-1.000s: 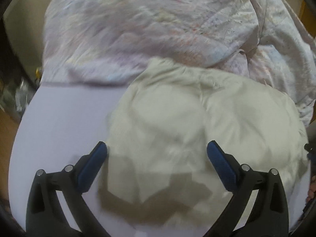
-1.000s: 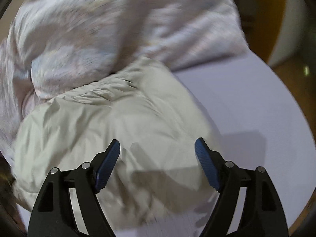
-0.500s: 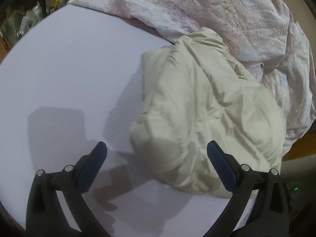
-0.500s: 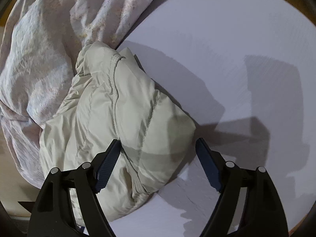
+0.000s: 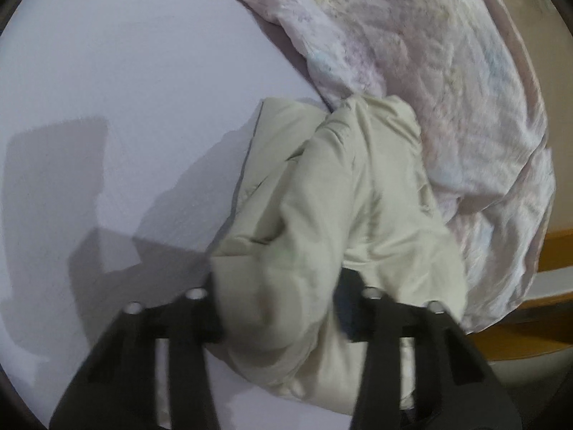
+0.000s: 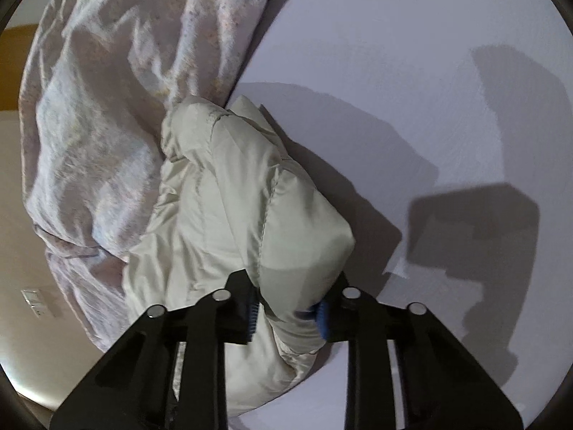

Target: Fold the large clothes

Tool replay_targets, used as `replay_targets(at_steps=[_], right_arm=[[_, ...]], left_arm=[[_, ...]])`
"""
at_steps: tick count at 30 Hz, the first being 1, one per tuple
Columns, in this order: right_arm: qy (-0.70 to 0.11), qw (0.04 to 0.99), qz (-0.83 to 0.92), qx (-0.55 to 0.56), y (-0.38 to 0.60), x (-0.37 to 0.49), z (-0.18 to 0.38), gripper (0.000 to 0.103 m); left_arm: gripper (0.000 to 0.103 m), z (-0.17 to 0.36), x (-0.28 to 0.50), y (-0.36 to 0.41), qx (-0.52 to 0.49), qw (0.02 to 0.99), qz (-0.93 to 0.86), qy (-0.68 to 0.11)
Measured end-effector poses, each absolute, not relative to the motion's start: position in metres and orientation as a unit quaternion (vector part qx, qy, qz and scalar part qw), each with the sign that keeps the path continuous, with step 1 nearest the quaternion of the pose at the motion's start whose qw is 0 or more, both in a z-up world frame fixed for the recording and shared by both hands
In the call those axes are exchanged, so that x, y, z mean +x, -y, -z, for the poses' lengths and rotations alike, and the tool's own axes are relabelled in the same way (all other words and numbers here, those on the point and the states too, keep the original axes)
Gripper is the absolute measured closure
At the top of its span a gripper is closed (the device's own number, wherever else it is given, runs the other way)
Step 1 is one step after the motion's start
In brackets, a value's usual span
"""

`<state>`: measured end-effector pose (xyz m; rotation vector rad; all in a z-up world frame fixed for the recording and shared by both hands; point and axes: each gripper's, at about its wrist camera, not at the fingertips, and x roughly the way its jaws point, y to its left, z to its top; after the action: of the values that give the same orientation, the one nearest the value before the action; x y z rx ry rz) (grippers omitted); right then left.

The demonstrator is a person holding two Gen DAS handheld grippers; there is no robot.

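Observation:
A cream padded jacket [image 5: 340, 186] lies crumpled on the lilac bed sheet [image 5: 125, 89], its far end against a pale duvet. My left gripper [image 5: 279, 294] has its jaws closing, and a thick bulge of the jacket's near edge fills the gap and presses against both fingers. In the right wrist view the same jacket [image 6: 222, 193] runs from the duvet towards me. There my right gripper [image 6: 288, 308] is also closing, its blue pads [image 6: 322, 317] pinching a puffy fold at the jacket's near corner.
A rumpled pale floral duvet [image 5: 412, 53] [image 6: 107, 89] is heaped along one side of the bed, touching the jacket. Bare lilac sheet [image 6: 412, 71] spreads on the other side. A wooden edge [image 5: 558, 251] and a wall switch [image 6: 34, 301] lie beyond the bed.
Both grippers rolled and came down onto the jacket's near end. Their jaws went from wide open to closed on folds of the jacket.

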<state>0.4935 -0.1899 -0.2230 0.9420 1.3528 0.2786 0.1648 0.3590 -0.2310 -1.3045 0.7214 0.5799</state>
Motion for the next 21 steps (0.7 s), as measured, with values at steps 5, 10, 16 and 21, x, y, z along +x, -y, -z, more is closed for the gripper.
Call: replay_targets(at_steps=[5, 10, 16, 21], right_arm=[[-0.586, 0.667, -0.14, 0.438, 0.198, 0.483, 0.2, 0.083], [-0.596, 0.653, -0.164, 0.437, 0.195, 0.461, 0.191, 0.083], [-0.634, 0.626, -0.182, 0.415, 0.197, 0.399, 0.194, 0.083], [-0.65, 0.614, -0.187, 0.406, 0.204, 0.36, 0.197, 0.083]], left_arm=[[0.081, 0.209, 0.153, -0.359, -0.58, 0.717, -0.237, -0.306], [0.081, 0.18, 0.121, -0.357, -0.561, 0.738, -0.23, -0.297], [0.081, 0.177, 0.047, -0.358, -0.563, 0.729, -0.248, -0.302], [0.081, 0.182, -0.009, -0.352, -0.577, 0.713, -0.266, -0.296]])
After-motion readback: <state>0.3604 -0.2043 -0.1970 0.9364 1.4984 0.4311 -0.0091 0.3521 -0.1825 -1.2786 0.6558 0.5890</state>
